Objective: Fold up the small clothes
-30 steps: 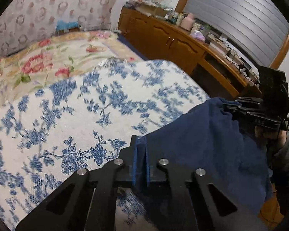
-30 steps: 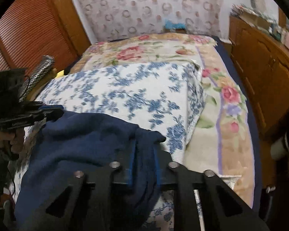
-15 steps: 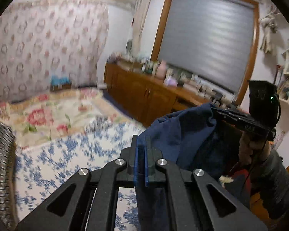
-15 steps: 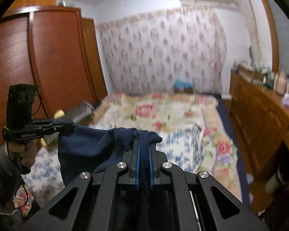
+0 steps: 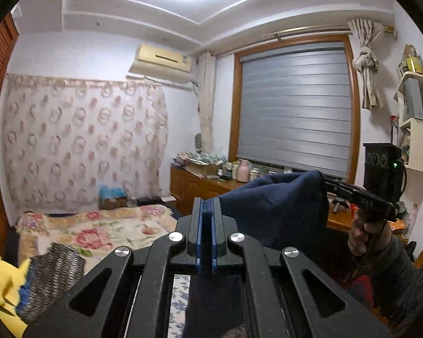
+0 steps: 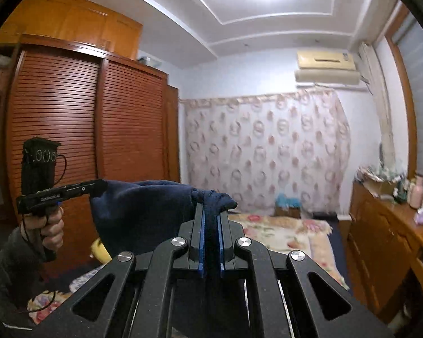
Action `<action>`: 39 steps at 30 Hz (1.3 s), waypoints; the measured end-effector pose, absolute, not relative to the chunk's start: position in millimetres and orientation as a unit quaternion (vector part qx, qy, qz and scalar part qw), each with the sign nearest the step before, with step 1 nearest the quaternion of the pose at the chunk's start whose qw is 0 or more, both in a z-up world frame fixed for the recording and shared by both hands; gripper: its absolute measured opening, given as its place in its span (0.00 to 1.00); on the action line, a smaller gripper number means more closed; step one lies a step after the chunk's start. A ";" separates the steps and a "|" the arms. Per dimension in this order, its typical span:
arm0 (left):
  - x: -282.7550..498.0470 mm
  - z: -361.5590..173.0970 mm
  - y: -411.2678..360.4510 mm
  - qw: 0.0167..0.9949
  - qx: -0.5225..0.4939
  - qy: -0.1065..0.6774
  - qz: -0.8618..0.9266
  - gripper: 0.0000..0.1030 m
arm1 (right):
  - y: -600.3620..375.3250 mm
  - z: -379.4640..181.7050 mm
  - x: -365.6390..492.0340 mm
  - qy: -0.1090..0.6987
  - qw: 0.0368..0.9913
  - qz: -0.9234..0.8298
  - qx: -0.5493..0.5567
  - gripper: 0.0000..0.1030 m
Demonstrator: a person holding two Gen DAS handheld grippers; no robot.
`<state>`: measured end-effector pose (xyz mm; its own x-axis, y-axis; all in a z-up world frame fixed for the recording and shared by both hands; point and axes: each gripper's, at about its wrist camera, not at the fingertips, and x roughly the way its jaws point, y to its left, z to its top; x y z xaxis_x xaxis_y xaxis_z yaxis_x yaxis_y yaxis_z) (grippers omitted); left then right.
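Observation:
A dark navy garment (image 5: 273,211) hangs stretched in the air between both grippers. My left gripper (image 5: 206,211) is shut on one top corner of it. My right gripper (image 6: 211,211) is shut on the other top corner, where the cloth (image 6: 143,208) bunches over the fingertips. The right gripper also shows in the left wrist view (image 5: 328,181), and the left gripper in the right wrist view (image 6: 100,187). The garment's lower part drops out of sight below the jaws.
The bed with a floral cover (image 5: 98,231) lies below and ahead. A wooden dresser (image 6: 386,242) with clutter runs along the window wall. A louvred wardrobe (image 6: 70,146) stands on the other side. A grey roll (image 5: 53,276) and a yellow toy (image 5: 2,278) lie at lower left.
Both grippers have lifted the navy garment up off the blue-flowered bedding, and both cameras have tilted up toward the walls and ceiling. The cloth now hangs free between them.

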<state>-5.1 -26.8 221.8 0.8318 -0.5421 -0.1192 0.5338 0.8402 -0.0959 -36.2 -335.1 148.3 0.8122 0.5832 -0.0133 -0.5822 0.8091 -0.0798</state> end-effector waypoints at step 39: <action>101.9 -83.1 0.7 0.891 0.021 0.424 -0.164 0.61 | -298.9 -84.0 106.6 0.346 0.900 0.251 -0.087 0.39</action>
